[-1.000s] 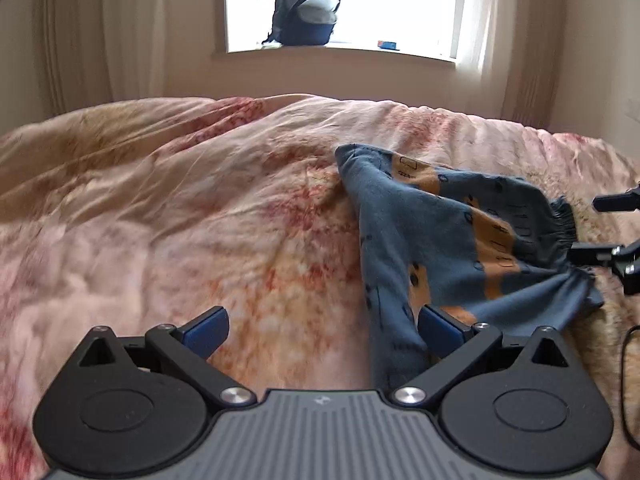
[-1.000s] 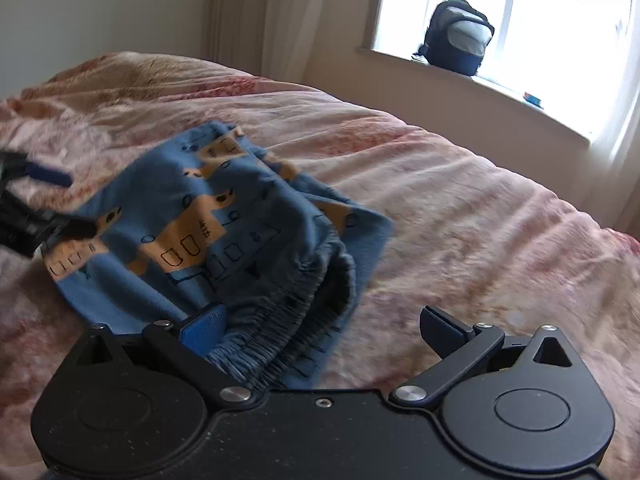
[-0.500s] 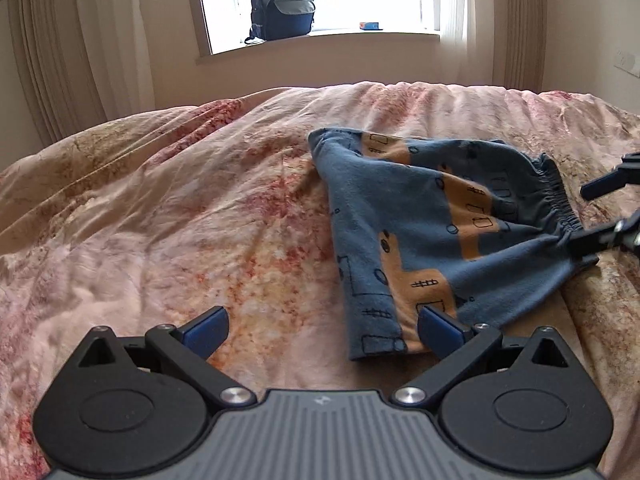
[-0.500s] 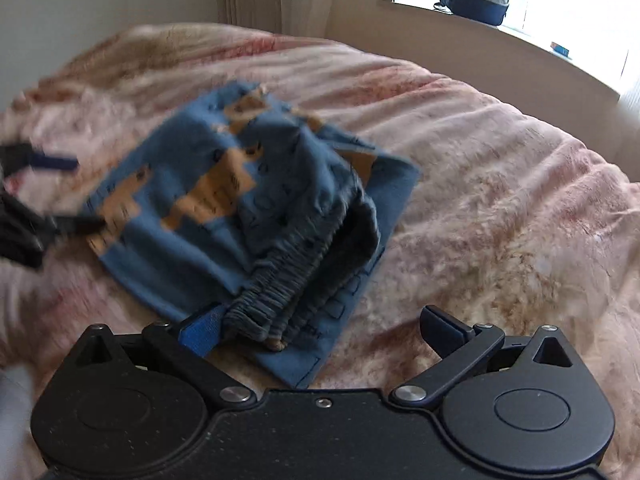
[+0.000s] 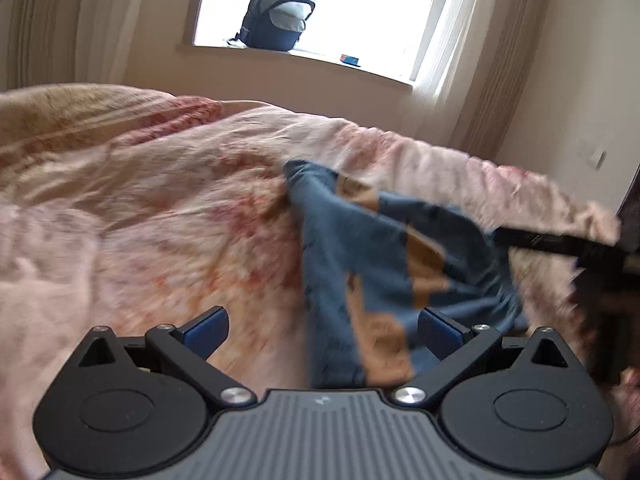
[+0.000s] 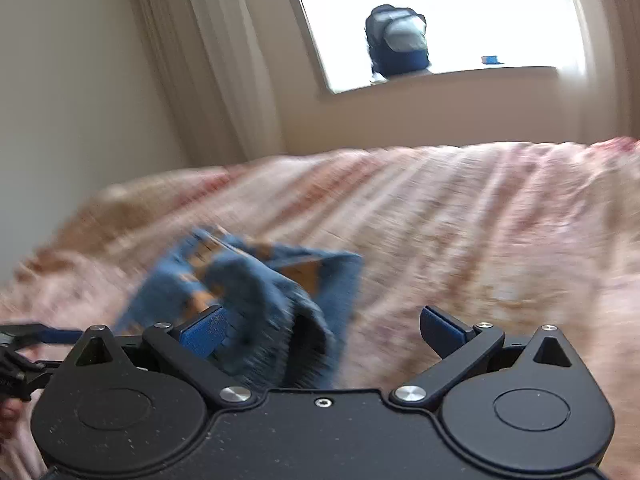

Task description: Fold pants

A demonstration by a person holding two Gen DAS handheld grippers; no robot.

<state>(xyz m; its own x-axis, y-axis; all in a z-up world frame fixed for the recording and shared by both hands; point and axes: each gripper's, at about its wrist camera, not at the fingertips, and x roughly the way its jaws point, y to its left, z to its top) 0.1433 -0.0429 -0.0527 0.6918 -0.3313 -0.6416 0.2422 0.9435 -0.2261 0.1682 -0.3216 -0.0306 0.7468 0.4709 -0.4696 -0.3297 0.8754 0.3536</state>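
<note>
Small blue pants with orange animal prints (image 5: pixel 384 264) lie bunched on a pink floral bed cover (image 5: pixel 160 220). My left gripper (image 5: pixel 322 326) is open, its jaws wide apart; the pants' leg end lies between them, against the right blue pad (image 5: pixel 438 334). My right gripper (image 6: pixel 322 326) is open too; the gathered waistband (image 6: pixel 276 320) sits between its jaws next to the left pad (image 6: pixel 204 330). The right gripper's finger shows at the pants' far right in the left wrist view (image 5: pixel 540 240). Both views are motion-blurred.
The bed cover (image 6: pixel 460 240) fills both views. A dark backpack (image 5: pixel 276 16) stands on the window sill behind the bed, also in the right wrist view (image 6: pixel 398 40). Curtains (image 6: pixel 216 60) hang beside the window. A wall socket (image 5: pixel 594 156) is at the right.
Both grippers have tilted and moved, blurring the views. The pants have bunched up from lying flatter. Both stay open.
</note>
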